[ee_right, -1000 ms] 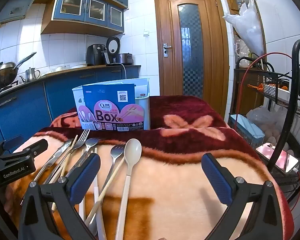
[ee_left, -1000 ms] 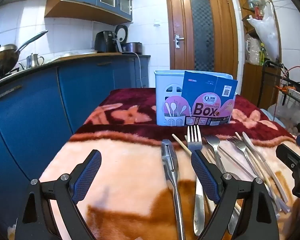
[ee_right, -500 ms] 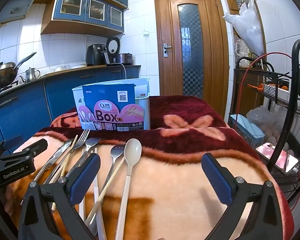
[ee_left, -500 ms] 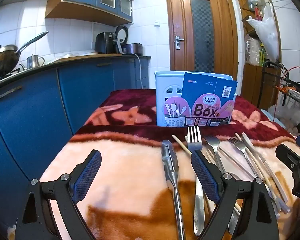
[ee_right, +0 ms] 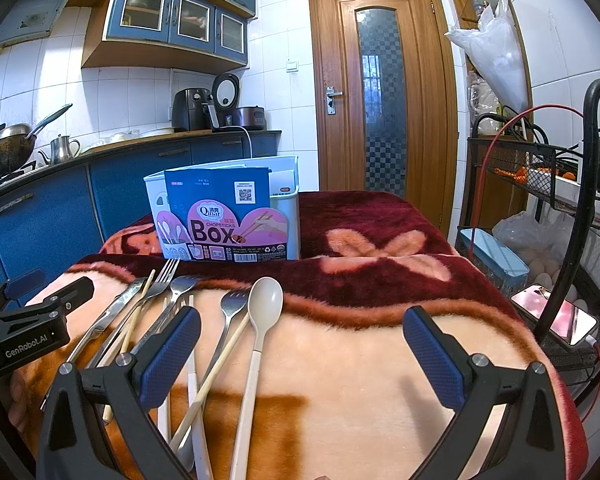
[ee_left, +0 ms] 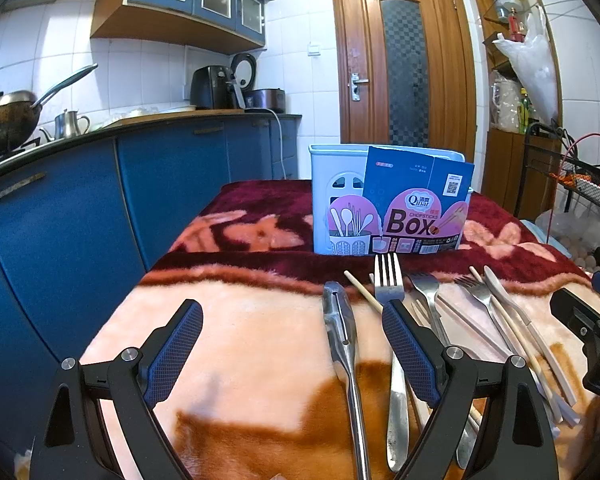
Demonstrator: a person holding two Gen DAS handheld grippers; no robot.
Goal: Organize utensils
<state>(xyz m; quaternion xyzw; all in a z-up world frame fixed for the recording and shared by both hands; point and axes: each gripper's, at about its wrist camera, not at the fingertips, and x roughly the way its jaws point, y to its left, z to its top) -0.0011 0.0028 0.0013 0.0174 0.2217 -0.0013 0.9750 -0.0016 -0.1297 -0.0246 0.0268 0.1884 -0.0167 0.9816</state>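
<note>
**Cutlery laid out in a row, both grippers poised and empty**

The utensils lie side by side on the blanket (ee_left: pixel 260 332), handles toward the person, which leaves each one easy to pick singly. From the left: metal tongs (ee_left: pixel 342 332), a chopstick (ee_left: pixel 362 292), a large fork (ee_left: pixel 389 280), two smaller forks and pale plastic handles. At the right end sits a cream spoon (ee_right: pixel 265 300), with a second chopstick (ee_right: pixel 216 364) crossing beneath it.

The white holder (ee_left: pixel 340 188) stands upright behind the row, near the far ends of the utensils, with its printed card sleeve (ee_left: pixel 416 204) still around the front. It is probably placed there so each piece needs only a short carry into its open top.

The left gripper (ee_left: pixel 292 352) hovers low over the blanket with its jaws wide apart and nothing between them; the tongs lie just inside its right finger (ee_left: pixel 408 352), so they look like the likeliest first pick. The right gripper (ee_right: pixel 300 360) is likewise spread open and empty, the spoon handle running between its fingers nearer the left one.

Nothing appears to be in the holder yet, though its inside is hidden, so I judge the sorting is only beginning.
</note>
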